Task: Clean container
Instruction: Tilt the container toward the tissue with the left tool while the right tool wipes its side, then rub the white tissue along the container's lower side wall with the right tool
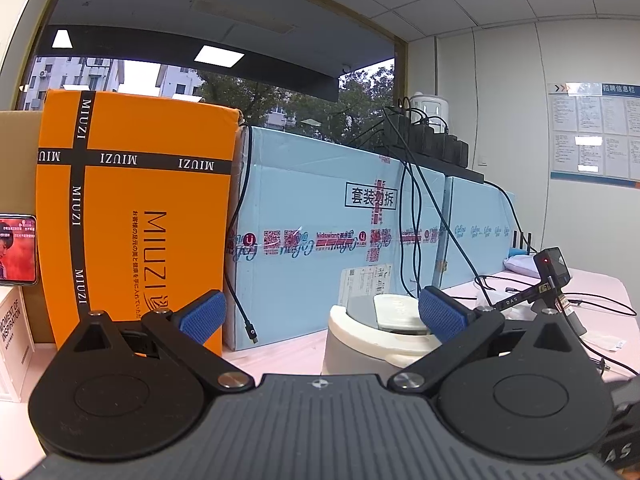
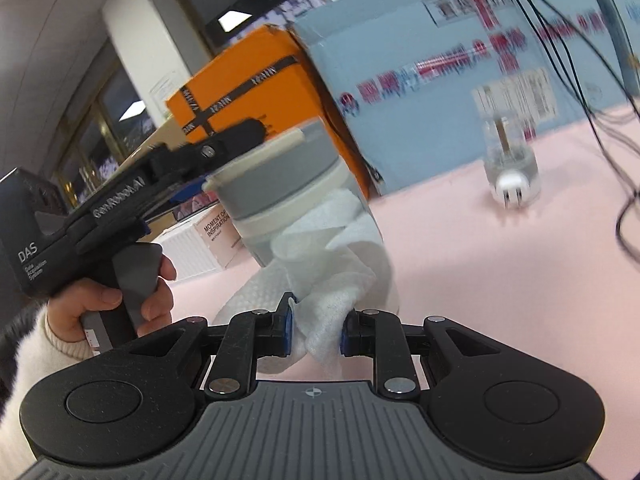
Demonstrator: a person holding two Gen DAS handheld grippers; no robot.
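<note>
The container (image 1: 360, 344) is a grey and cream lidded tub standing on the pink table. In the left wrist view my left gripper (image 1: 320, 316) is open, its right blue pad (image 1: 440, 314) by the lid and the left pad off to the side. In the right wrist view the container (image 2: 288, 192) stands just ahead, and my right gripper (image 2: 316, 332) is shut on a white wipe (image 2: 328, 276) that is pressed against the container's side. The left gripper's body (image 2: 132, 208) reaches toward the lid from the left.
An orange MIUZI box (image 1: 136, 216) and pale blue cartons (image 1: 328, 216) stand behind the container. Black cables (image 1: 420, 216) hang over them. A clear glass (image 2: 510, 160) with a white plug in front stands further right. A phone (image 1: 18, 248) and a white box (image 1: 14, 340) are at left.
</note>
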